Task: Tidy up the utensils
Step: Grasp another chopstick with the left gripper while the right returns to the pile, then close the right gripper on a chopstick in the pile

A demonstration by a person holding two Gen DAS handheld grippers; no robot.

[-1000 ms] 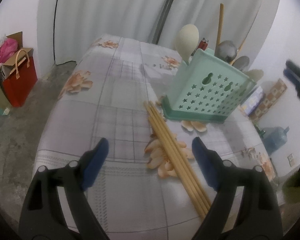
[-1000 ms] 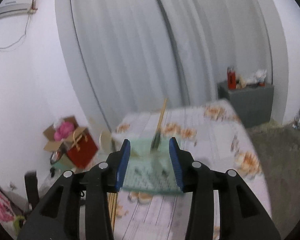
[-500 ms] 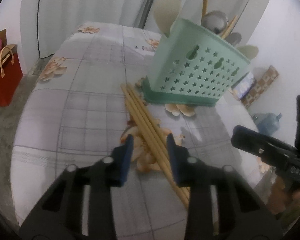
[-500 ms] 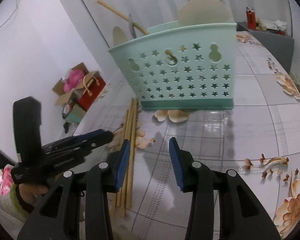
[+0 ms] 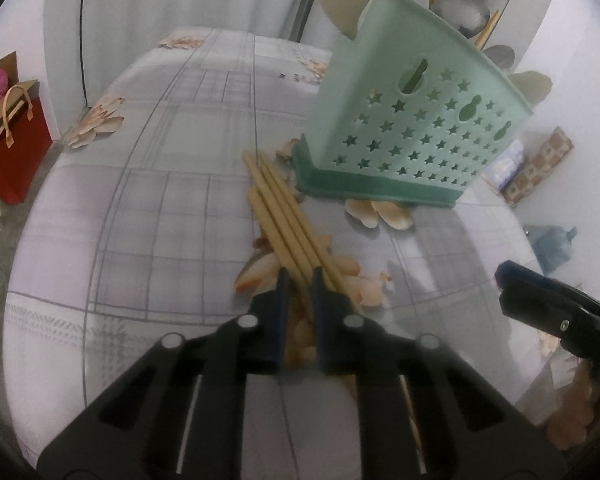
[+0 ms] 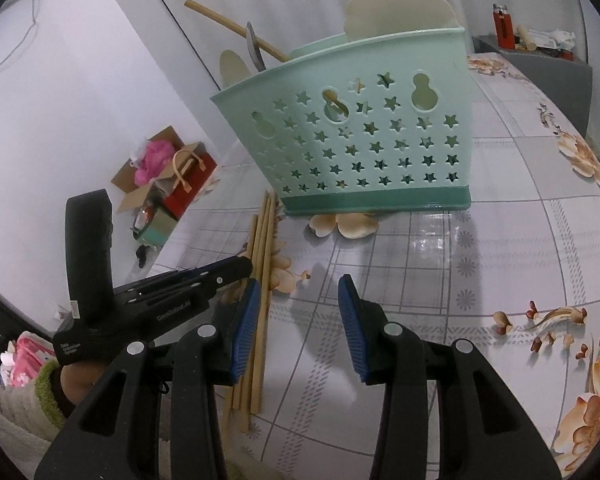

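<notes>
Several wooden chopsticks (image 5: 284,208) lie in a bundle on the floral tablecloth, left of a mint-green star-punched basket (image 5: 412,120). The basket holds pale spatulas, a metal spoon and wooden handles. My left gripper (image 5: 300,280) is down on the near part of the bundle; its jaws are closing and the blue pads pinch chopsticks between them. The right wrist view shows the same chopsticks (image 6: 266,236), the basket (image 6: 360,140) and the left gripper (image 6: 242,270) on the bundle. My right gripper (image 6: 298,292) hovers open and empty above the cloth in front of the basket, just right of the chopsticks.
The table (image 5: 160,200) drops off at its left and near edges. A red gift bag (image 5: 16,152) and a cardboard box (image 6: 160,176) stand on the floor to the left. A water jug (image 5: 552,240) is at the right, a grey cabinet (image 6: 540,64) behind.
My left gripper came down and forward onto the chopsticks while its jaws narrowed from wide apart to a pinch. My right gripper dropped from facing the curtain to low over the table, then stayed.
</notes>
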